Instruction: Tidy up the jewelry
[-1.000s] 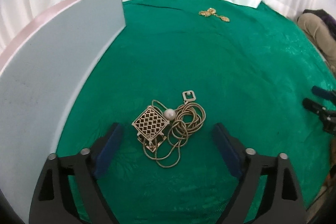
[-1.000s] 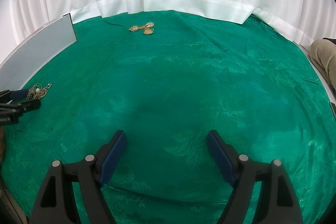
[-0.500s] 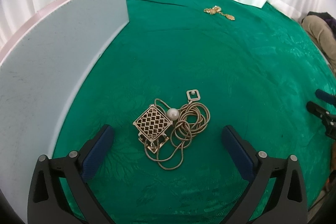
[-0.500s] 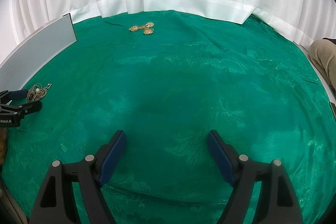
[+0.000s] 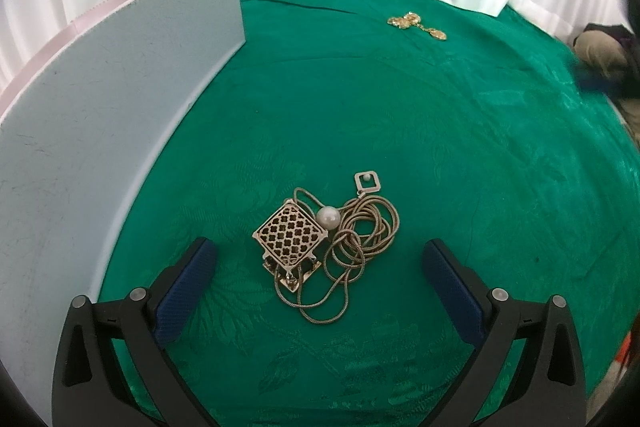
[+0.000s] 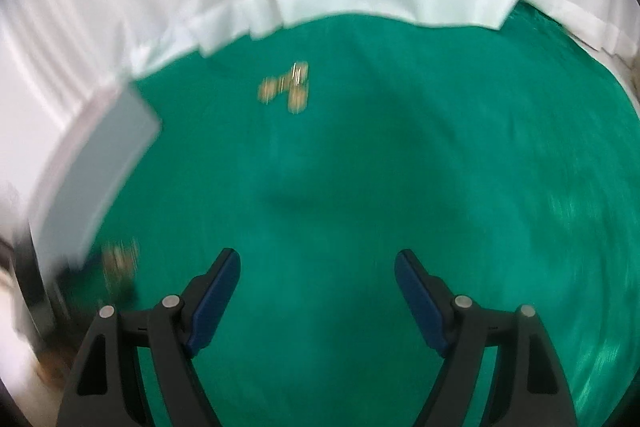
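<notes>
A tangled gold chain necklace [image 5: 352, 247] with a square lattice pendant [image 5: 291, 238], a pearl [image 5: 328, 217] and a small square charm lies on the green cloth. My left gripper [image 5: 318, 267] is open and empty, its fingers standing either side of the pile, just short of it. A second gold piece [image 5: 416, 24] lies far back on the cloth; it shows blurred in the right wrist view [image 6: 286, 87]. My right gripper [image 6: 318, 275] is open and empty above bare cloth. The necklace pile shows as a blur at the left [image 6: 120, 259].
A pale blue-grey box [image 5: 100, 131] stands along the left side of the green cloth [image 5: 440, 147], also in the right wrist view [image 6: 100, 163]. White curtains close off the back. A person's tan trouser leg [image 5: 600, 51] is at the far right.
My left gripper has opened wider and drawn back a little from the necklace. My right gripper has swung fast, its view now blurred, with the gold piece and box nearer the centre.
</notes>
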A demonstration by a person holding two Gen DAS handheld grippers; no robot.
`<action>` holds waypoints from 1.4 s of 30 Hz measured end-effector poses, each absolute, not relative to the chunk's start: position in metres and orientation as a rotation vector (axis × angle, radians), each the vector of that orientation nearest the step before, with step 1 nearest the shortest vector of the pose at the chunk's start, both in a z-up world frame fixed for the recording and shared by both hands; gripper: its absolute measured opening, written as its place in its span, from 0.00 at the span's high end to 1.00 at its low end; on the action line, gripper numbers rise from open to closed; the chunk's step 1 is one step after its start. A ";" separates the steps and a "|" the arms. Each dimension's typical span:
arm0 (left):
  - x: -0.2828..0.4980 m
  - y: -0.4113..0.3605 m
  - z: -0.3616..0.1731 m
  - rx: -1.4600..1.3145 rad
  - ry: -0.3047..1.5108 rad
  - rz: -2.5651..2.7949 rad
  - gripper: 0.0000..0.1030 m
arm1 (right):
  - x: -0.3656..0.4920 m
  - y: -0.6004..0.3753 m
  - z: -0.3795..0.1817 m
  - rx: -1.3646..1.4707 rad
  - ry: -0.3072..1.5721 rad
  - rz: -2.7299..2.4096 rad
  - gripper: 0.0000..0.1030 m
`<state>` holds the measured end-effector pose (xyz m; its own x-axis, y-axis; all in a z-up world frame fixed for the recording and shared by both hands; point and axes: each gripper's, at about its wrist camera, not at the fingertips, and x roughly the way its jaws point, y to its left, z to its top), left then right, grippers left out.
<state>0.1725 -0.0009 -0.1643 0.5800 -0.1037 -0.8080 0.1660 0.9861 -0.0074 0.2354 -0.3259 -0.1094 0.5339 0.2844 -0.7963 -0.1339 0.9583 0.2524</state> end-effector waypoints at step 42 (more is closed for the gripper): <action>0.167 0.024 -0.141 -0.108 0.954 -0.353 0.01 | 0.254 -0.298 -0.035 0.370 0.993 0.463 0.74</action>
